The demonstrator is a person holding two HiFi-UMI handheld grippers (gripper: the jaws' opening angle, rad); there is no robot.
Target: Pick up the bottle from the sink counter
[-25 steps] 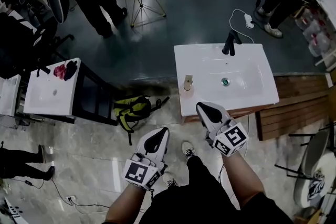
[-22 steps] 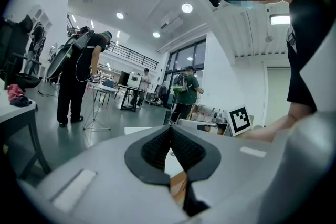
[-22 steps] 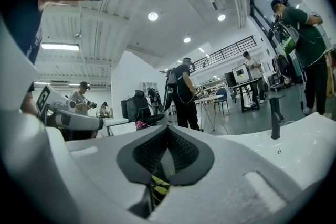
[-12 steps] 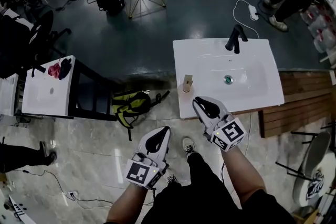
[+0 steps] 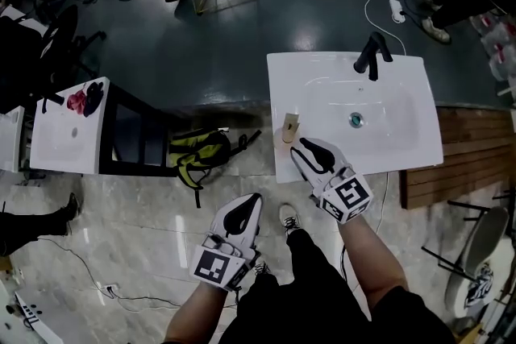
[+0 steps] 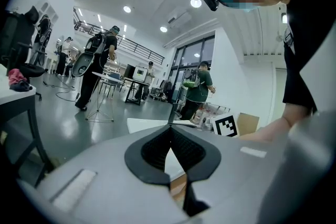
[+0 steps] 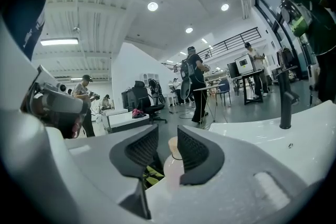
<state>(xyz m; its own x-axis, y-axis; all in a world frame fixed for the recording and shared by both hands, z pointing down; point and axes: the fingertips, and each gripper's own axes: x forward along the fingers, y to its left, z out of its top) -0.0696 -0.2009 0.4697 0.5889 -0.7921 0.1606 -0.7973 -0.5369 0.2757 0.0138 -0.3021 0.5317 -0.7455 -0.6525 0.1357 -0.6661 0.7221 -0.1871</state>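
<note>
Two claws in view, one bottle. Bottle (image 5: 289,127) is on the sink surface (image 5: 403,149), at the front-left corner near both edges. It's well apart from the drain (image 5: 355,119) and the black faucet (image 5: 372,55) at the back. It stands upright: long axis vertical, tan cap up, pale body under it, no visible tilt.

Right claw (image 5: 306,147) is over the front edge of the surface, tips aimed at the bottle and just beside it on the near-right. In the right gripper view the right claw (image 7: 167,136) has jaws apart and opening. The bottle (image 7: 172,157) lines up in the gap, cap showing between the pads, but neither pad presses on it. Can't tell whether it's already inside the jaws or just ahead of the tips. Faucet (image 7: 284,99) is off to the right in that view.

Left claw (image 5: 246,209) is low and clear of the surface, over the floor near the green-black backpack (image 5: 201,157). In the left gripper view the left claw (image 6: 169,136) has jaws together, tips meeting, nothing held.
</note>
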